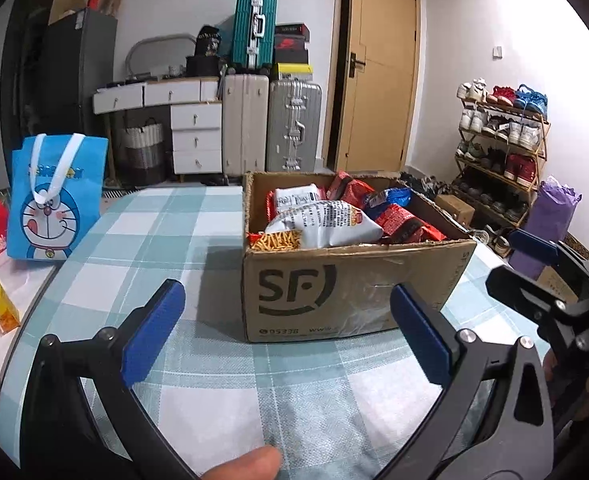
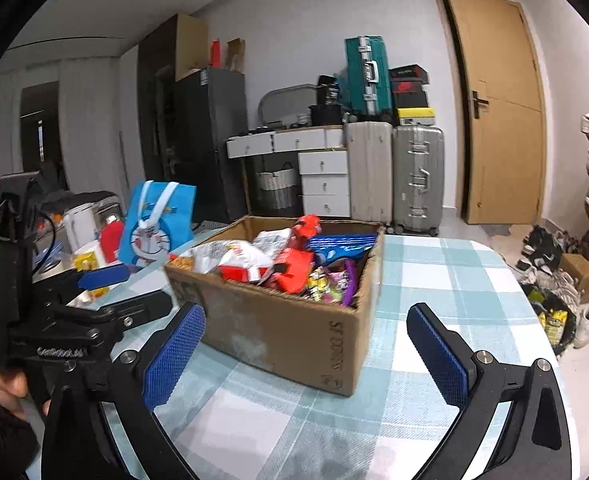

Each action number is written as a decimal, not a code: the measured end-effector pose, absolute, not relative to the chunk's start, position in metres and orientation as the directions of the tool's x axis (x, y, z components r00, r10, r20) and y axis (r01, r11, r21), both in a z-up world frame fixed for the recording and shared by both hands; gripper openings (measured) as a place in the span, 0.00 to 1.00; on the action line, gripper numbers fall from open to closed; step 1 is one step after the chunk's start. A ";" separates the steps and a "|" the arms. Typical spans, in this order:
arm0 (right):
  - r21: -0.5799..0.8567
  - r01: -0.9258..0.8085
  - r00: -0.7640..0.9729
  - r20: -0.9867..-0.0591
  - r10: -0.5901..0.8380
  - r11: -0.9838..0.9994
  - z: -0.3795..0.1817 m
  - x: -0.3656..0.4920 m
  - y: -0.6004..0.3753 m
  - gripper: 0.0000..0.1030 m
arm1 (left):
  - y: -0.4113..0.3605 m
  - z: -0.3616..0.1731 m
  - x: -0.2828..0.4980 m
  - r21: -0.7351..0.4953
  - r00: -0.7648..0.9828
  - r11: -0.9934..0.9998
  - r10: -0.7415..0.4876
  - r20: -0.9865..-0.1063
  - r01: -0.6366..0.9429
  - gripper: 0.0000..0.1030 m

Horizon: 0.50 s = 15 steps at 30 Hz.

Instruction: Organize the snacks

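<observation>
A fingertip (image 1: 254,460) is showing at the very bottom of the left wrist view, just behind the left tool (image 1: 286,316). That tool is standing released, its blue pads spread wide with nothing between them, hanging over the checked table (image 1: 198,216). Just ahead of it the box (image 1: 334,288) is sitting on the table, open at the top, its printed side facing the tool. Snacks (image 1: 326,220) are filling the box: a white bag is lying on top toward the tool, red packs are lying beyond it and to the right, and a blue pack is lying at the far right.

The right tool (image 2: 306,344) is also standing released, pads wide apart and empty, with a corner of the box just ahead between the lines of its fingers. From this side purple and yellow packs (image 2: 334,284) are showing at the box's near corner. The left tool is appearing to the left of the right one, close beside it.

Farther left, beyond the left tool, a blue bag (image 1: 54,196) is standing upright at the table's edge. Behind the table, suitcases (image 1: 270,124) are standing against the wall beside a door (image 1: 378,72).
</observation>
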State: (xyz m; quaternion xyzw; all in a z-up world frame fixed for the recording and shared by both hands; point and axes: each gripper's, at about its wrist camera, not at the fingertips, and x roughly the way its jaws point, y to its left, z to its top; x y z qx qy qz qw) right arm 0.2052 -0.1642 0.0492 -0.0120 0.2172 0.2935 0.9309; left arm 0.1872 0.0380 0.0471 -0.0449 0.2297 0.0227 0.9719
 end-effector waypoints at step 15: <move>0.101 -0.569 0.739 -0.371 0.562 0.816 0.040 0.192 -0.167 1.00 | 0.029 0.042 0.170 -0.052 0.919 0.997 0.034 -0.392 -0.059 0.99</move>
